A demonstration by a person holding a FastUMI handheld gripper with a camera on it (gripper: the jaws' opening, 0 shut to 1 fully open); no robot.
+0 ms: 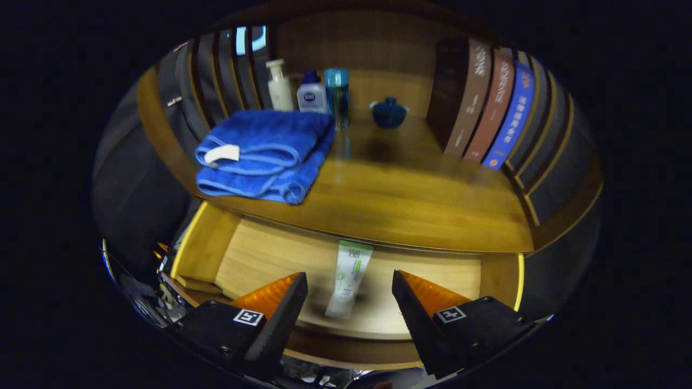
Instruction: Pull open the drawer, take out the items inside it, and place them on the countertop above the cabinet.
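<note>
The drawer [259, 259] is seen pulled open below the countertop [411, 200], and a white-and-green tube [348, 278] is seen lying on its wooden floor, one end under the countertop edge. The gripper [350, 292] is held above the drawer with fingers spread wide, the tube between them and untouched. On the countertop are noted a folded blue towel [265, 154] at left, three bottles [311, 92] and a lidded blue cup [388, 112] at the far side, and books [492, 108] at right.
</note>
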